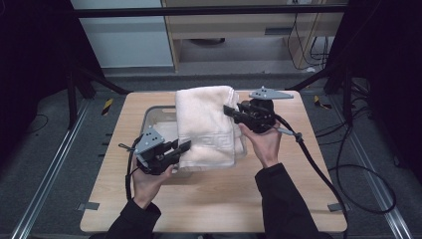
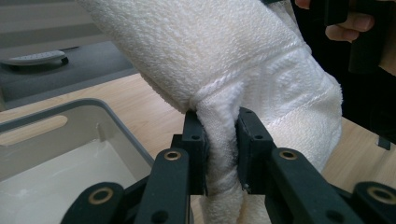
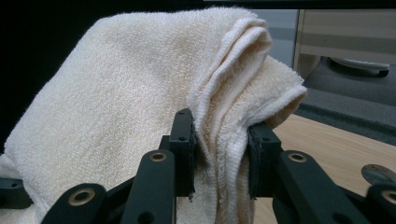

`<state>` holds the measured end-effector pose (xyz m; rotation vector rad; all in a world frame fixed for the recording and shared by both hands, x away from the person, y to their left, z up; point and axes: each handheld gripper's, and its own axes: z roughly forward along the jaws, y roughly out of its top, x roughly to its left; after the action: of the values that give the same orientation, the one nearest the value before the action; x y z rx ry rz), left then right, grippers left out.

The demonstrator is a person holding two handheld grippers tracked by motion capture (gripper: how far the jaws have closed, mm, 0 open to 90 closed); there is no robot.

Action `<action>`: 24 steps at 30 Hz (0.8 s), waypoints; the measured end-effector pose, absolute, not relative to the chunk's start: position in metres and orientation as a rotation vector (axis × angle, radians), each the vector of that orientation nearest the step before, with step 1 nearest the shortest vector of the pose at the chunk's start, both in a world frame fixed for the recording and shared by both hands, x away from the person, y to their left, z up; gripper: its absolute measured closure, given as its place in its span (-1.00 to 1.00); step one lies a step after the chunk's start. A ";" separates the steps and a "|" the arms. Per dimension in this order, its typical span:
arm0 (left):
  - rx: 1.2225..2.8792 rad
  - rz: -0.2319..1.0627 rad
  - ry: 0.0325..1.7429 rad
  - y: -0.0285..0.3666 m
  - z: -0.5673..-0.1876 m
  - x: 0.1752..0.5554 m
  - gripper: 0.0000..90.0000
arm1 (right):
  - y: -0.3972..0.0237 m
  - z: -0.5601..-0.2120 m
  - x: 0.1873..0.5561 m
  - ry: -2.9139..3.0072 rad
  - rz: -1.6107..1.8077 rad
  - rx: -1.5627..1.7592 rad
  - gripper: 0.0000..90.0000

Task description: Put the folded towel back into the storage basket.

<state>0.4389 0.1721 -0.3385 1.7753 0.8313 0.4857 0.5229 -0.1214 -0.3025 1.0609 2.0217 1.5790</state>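
Probably a lab — dark frame rig (image 1: 209, 10), trailing cables (image 1: 348, 164)

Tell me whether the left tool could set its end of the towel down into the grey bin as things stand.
Probably yes: the left tool is shut on the towel right over the grey bin, whose visible part looks empty.

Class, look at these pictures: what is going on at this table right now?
A person holds a gripper in each hand, and both grip a folded cream towel. The left gripper has its jaws shut on the towel's near edge, the right gripper on its far right side. The towel is held above a clear plastic bin that stands on the wooden table.
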 end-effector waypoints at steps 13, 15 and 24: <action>1.750 0.498 0.870 0.195 -0.335 0.439 0.67 | -0.094 -0.295 0.534 2.060 1.573 1.033 0.53; 1.743 0.498 0.877 0.200 -0.334 0.439 0.67 | -0.089 -0.293 0.535 2.068 1.570 1.026 0.53; 1.726 0.518 0.908 0.219 -0.335 0.439 0.67 | -0.066 -0.292 0.542 2.082 1.573 1.003 0.52</action>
<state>0.4394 0.2187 -0.3349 1.7264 0.9084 0.5180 0.5420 -0.0663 -0.2917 1.0032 2.0820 1.5733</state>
